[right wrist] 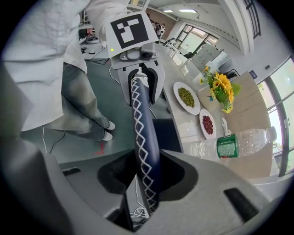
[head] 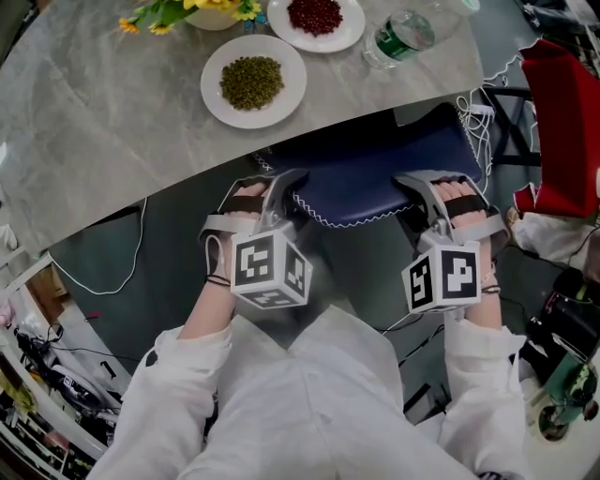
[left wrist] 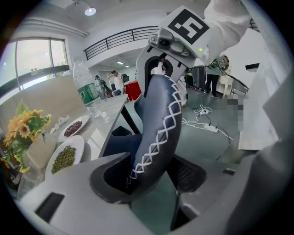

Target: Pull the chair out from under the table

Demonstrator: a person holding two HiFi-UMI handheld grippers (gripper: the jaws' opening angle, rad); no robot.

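Note:
The chair has a navy padded backrest [head: 375, 173] with white cross stitching, and it is tucked under the grey marble table [head: 94, 141]. My left gripper [head: 272, 202] clasps the backrest's top edge at its left end. In the left gripper view the backrest [left wrist: 158, 133] runs between the jaws of the left gripper [left wrist: 151, 179], and the pads press on it. My right gripper [head: 427, 197] holds the same edge at the right end. In the right gripper view the stitched edge [right wrist: 144, 137] is pinched between the jaws of the right gripper [right wrist: 147, 179].
On the table stand a plate of green beans [head: 253, 80], a plate of red beans [head: 316, 17], a water bottle [head: 405, 36] and yellow flowers [head: 187, 11]. A red bag [head: 562, 131] hangs at the right. A white cable [head: 112, 281] lies on the floor at the left.

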